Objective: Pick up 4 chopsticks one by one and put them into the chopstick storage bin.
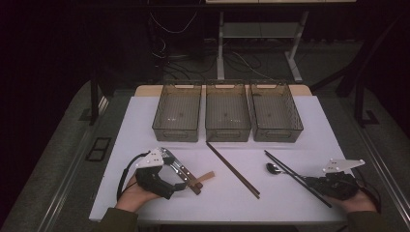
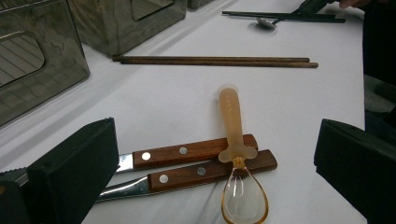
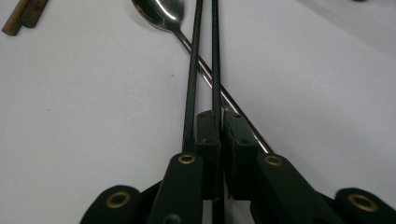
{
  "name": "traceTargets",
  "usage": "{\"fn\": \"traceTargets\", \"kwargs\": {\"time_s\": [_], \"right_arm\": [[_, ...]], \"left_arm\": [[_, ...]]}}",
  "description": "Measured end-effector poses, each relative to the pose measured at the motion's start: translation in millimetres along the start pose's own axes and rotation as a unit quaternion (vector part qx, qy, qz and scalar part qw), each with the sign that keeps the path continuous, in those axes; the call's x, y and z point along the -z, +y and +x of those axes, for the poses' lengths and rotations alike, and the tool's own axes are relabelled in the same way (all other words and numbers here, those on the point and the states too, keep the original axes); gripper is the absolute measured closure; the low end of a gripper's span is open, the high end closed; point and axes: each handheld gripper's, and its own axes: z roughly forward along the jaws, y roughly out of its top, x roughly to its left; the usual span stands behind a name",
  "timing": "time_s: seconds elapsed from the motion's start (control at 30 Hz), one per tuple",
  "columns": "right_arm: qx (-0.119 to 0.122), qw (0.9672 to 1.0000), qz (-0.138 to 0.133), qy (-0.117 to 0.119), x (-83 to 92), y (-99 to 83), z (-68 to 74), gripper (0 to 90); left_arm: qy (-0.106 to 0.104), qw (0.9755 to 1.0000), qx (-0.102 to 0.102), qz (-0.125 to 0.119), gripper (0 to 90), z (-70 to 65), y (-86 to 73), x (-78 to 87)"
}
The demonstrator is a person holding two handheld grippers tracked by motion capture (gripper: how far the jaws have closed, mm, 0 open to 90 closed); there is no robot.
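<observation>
black chopsticks lie pinched at their near end in the right tool, whose jaws are pressed together on one stick in the right gripper view while the other stick runs just beside the left jaw. the pair stretches across the white desk at near right, crossing over the handle of a steel spoon whose bowl rests just left of them. at near left, the left tool sits with its jaws spread wide and gripping nothing, either side of two wooden-handled knives and a clear amber plastic spoon lying across their handles. a brown pair of chopsticks lies mid-desk between the two hands. three grey bins stand in a row along the far side.
</observation>
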Motion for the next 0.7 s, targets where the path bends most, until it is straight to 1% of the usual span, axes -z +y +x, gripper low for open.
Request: {"fn": "traceTargets", "kwargs": {"time_s": [0.07, 0.13, 0.27, 0.43, 0.53, 0.57, 0.67, 0.7], "right_arm": [[0.000, 1.0000, -0.003, 0.001, 0.1, -0.7, -1.0, 85.4], [-0.005, 1.0000, -0.006, 0.004, 0.3, -1.3, -2.4, 85.7], [-0.007, 0.9999, -0.006, 0.005, 0.5, -1.3, -2.6, 85.8], [-0.014, 0.9998, -0.011, 0.013, 0.6, -1.8, -3.6, 85.8], [-0.015, 0.9996, -0.019, 0.016, 3.5, -0.6, -4.3, 85.7], [-0.016, 0.9995, -0.025, 0.014, 4.4, -0.4, -4.6, 85.8], [-0.024, 0.9990, -0.034, 0.018, 8.2, -0.4, -6.1, 85.8], [-0.023, 0.9988, -0.039, 0.018, 9.5, -0.5, -6.4, 85.8]], "left_arm": [[-0.002, 1.0000, -0.001, 0.000, 0.9, -0.1, 0.0, 0.2], [-0.004, 1.0000, -0.003, 0.000, 4.4, -0.2, 0.0, 0.4], [-0.007, 1.0000, -0.001, 0.000, 4.4, -0.3, 0.0, 0.0], [-0.006, 1.0000, 0.000, 0.001, 3.3, 0.1, -0.1, -0.2], [-0.005, 1.0000, 0.001, 0.001, 3.2, 0.4, -0.2, -0.4], [-0.005, 1.0000, 0.001, 0.002, 3.3, 0.4, -0.2, -0.3], [-0.005, 1.0000, 0.001, 0.002, 3.3, 0.7, -0.2, -0.1], [-0.005, 1.0000, 0.001, 0.002, 3.2, 0.6, -0.2, -0.1]]}}
